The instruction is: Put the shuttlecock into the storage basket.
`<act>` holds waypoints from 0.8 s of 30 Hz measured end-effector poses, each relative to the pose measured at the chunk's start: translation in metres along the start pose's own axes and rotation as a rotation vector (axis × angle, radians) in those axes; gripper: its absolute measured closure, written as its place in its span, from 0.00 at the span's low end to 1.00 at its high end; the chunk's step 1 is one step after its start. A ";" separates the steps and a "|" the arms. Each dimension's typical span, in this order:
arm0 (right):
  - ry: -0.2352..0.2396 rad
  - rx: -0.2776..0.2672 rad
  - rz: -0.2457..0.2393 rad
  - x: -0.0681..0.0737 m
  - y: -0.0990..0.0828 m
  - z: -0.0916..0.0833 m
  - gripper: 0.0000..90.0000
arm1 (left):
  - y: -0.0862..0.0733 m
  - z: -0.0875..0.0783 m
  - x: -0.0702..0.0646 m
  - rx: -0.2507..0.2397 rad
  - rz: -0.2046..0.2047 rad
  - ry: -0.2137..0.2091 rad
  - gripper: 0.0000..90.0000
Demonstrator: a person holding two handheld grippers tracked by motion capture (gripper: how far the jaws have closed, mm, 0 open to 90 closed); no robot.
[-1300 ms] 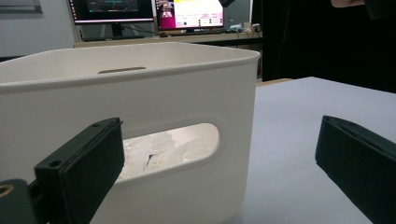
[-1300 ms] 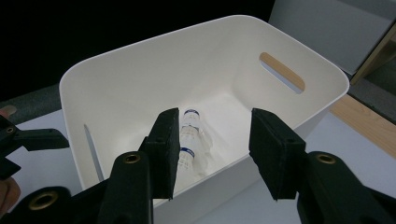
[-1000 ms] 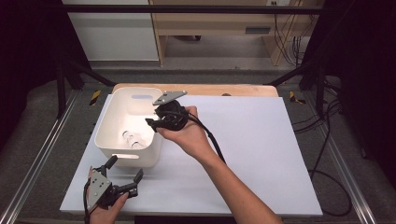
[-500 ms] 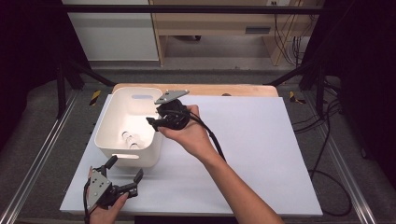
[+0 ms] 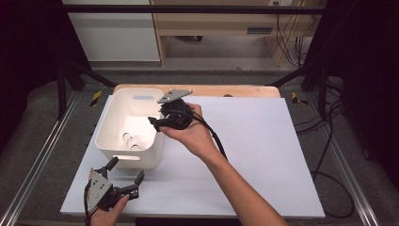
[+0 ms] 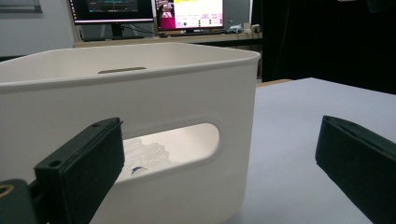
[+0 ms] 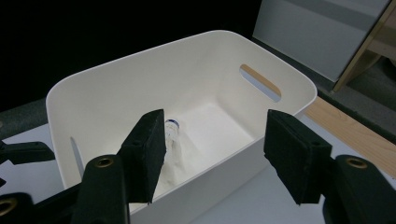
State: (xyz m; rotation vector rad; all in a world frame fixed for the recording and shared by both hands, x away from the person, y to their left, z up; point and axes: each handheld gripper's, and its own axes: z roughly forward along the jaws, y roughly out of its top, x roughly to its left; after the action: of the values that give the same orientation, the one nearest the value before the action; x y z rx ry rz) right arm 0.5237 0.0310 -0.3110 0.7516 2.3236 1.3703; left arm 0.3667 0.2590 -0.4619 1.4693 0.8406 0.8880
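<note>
A white plastic bin [image 5: 117,117] with handle slots stands at the left of the white table top. On its floor lie small clear vials [image 5: 131,140], one with a dark cap [image 7: 172,127] and partly hidden behind a jaw. My right gripper [image 5: 155,123] hovers over the bin's right rim, tilted down into it, open and empty [image 7: 215,140]. My left gripper [image 5: 126,170] rests low near the table's front left, open, facing the bin's near wall [image 6: 177,93] and its handle slot [image 6: 173,149].
The white board [image 5: 263,141] lies on a wooden table whose edge [image 5: 235,90] shows at the back. The right gripper's black cable [image 5: 216,141] trails along the forearm. Metal frame rails [image 5: 42,155] run along both sides. Monitors [image 6: 187,14] stand beyond the bin.
</note>
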 end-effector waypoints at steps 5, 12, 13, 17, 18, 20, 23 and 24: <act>-0.018 -0.002 0.004 -0.002 0.000 0.000 0.32 | 0.000 0.000 0.000 0.001 0.000 0.002 0.02; -0.051 0.009 0.024 -0.005 -0.002 0.005 0.10 | 0.000 0.001 0.001 0.000 -0.005 0.003 0.01; -0.052 0.011 0.024 -0.005 -0.002 0.005 0.08 | 0.000 0.000 0.001 -0.001 -0.004 0.003 0.01; -0.056 -0.010 0.013 -0.004 -0.002 0.004 0.06 | 0.000 0.000 0.001 -0.001 -0.006 0.003 0.01; -0.055 -0.018 0.012 -0.004 -0.002 0.003 0.06 | 0.000 0.000 0.001 0.000 -0.006 0.003 0.01; -0.055 -0.036 0.011 -0.004 -0.001 0.001 0.06 | 0.000 0.000 0.000 0.000 -0.003 0.002 0.01; -0.059 -0.059 0.013 -0.005 -0.001 -0.002 0.05 | 0.000 0.001 -0.001 0.001 -0.003 -0.001 0.01; -0.060 -0.065 0.015 -0.006 -0.001 -0.002 0.05 | 0.000 0.001 -0.001 0.001 -0.003 -0.003 0.01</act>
State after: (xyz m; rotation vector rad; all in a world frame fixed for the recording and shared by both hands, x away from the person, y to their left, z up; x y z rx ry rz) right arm 0.5268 0.0253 -0.3108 0.7812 2.2210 1.4021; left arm 0.3673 0.2577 -0.4621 1.4694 0.8411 0.8830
